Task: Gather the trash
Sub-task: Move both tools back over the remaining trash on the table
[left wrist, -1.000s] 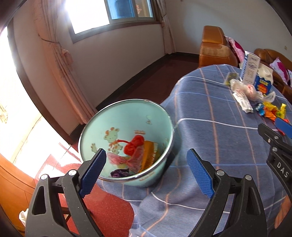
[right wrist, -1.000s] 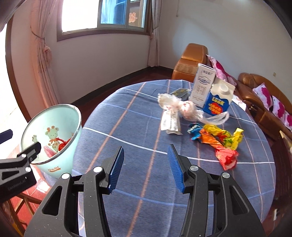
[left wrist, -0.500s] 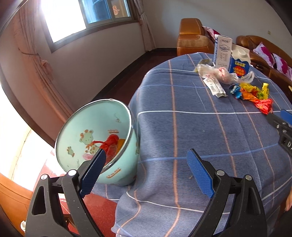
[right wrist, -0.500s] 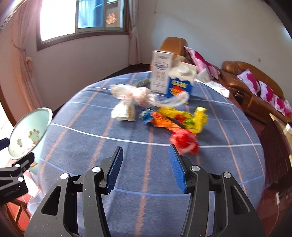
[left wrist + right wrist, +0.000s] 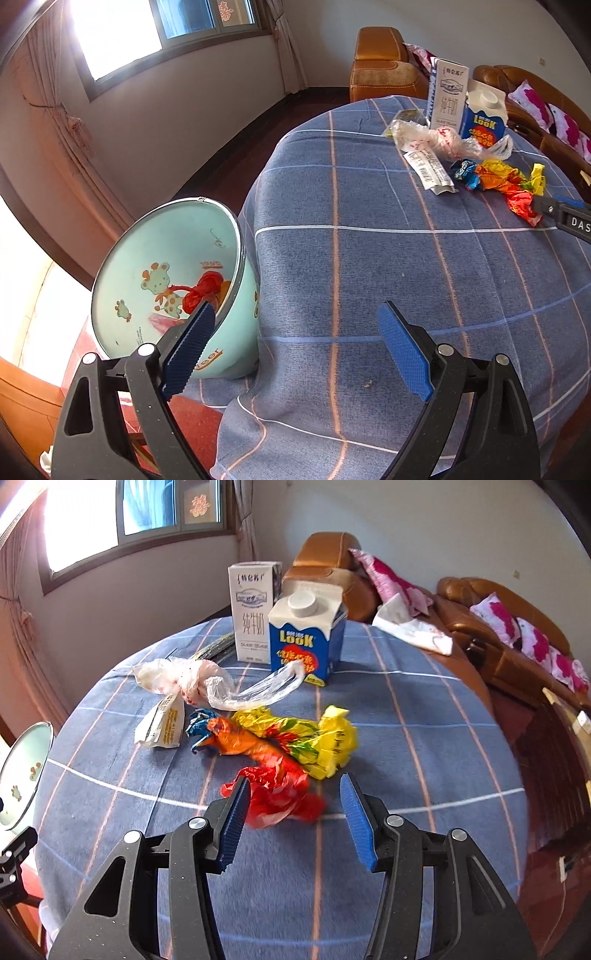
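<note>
The right gripper [image 5: 291, 823] has swung away from the bin side of the table and now noses up to the red plastic bag [image 5: 275, 797], which lies just in front of its half-spread, empty jaws; the pads are not on it yet. The rest of the litter sits farther off: an orange and yellow wrapper [image 5: 295, 738], a clear bag [image 5: 207, 683], two cartons at the far edge. The left gripper [image 5: 295, 339] hangs wide and empty at the table's near left, beside the mint bin [image 5: 162, 280], already holding scraps; I'd say the red bag goes next.
</note>
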